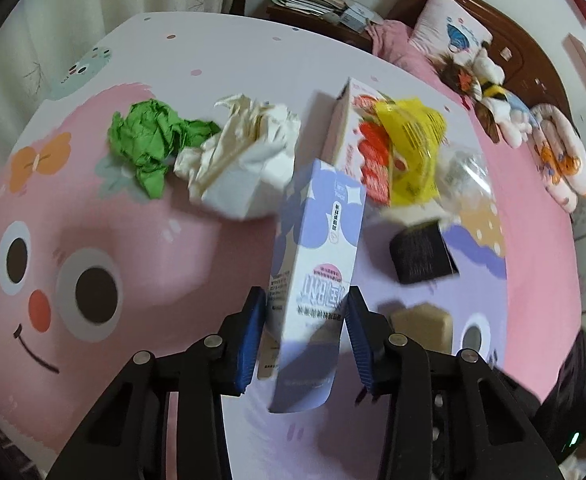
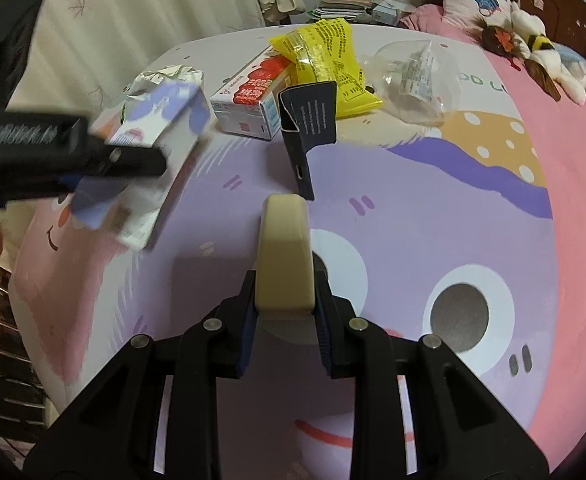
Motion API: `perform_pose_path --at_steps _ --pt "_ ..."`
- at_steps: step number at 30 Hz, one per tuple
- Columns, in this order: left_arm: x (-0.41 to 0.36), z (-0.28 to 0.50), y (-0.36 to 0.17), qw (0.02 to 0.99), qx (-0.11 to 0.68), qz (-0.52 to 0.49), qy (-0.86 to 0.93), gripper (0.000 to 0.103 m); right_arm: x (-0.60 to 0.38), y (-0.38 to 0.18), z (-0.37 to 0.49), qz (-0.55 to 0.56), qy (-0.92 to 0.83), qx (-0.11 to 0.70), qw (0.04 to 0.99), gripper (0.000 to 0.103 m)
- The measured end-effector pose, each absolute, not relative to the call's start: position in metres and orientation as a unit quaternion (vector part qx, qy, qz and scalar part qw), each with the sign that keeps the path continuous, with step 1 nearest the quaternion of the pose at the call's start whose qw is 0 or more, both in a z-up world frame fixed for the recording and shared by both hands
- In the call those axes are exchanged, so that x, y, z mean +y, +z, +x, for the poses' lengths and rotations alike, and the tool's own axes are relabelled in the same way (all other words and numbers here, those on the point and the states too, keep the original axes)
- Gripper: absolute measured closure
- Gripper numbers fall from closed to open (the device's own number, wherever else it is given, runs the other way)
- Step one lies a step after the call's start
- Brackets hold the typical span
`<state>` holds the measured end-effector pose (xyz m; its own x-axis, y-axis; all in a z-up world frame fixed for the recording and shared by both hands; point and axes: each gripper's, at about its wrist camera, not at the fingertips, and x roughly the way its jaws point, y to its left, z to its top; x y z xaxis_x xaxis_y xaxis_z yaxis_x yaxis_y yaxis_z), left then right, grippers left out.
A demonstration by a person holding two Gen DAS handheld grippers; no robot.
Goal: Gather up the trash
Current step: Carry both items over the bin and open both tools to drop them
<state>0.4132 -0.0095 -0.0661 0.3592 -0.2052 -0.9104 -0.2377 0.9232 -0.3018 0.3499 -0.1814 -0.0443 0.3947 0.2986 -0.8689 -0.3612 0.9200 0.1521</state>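
Lifting trash: left gripper [image 1: 303,336] pinches purple carton [image 1: 313,272], right gripper [image 2: 284,312] clamps beige block [image 2: 284,256] for carrying off.

Purple-and-white carton [image 1: 313,276]: lifted off the bed [image 1: 93,208], tilted. Beige block [image 2: 284,256]: held lengthwise. Green paper ball [image 1: 153,144], white crumpled paper [image 1: 245,156], strawberry carton [image 1: 357,140], yellow wrapper [image 1: 411,148], clear wrapper [image 2: 413,76], dark folded card [image 2: 309,120]: clustered toward the bed's far edge.
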Motion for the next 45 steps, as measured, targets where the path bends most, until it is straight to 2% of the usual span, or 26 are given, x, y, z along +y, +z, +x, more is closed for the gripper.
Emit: perform_pose_path --at_steps 2,14,25,37,45 --pt "-0.013 0.400 -0.063 0.800 0.570 -0.190 -0.001 0.071 -0.180 -0.040 0.346 -0.026 0.195 0.513 0.836 0.080" --pt "0.005 0.299 -0.027 0.813 0.562 -0.141 -0.062 0.071 -0.158 -0.010 0.284 -0.002 0.171 0.501 0.849 0.080" --pt "0.065 0.182 0.007 0.823 0.545 -0.106 -0.123 0.071 -0.114 0.026 0.168 0.036 0.136 0.488 0.861 0.080" --pt "0.109 0.072 -0.002 0.814 0.546 -0.096 -0.175 0.071 -0.076 0.029 0.049 0.036 0.108 0.487 0.866 0.080" --pt "0.108 0.033 -0.018 0.797 0.568 -0.089 -0.187 0.071 -0.072 0.012 0.005 0.035 0.099 0.512 0.853 0.080"
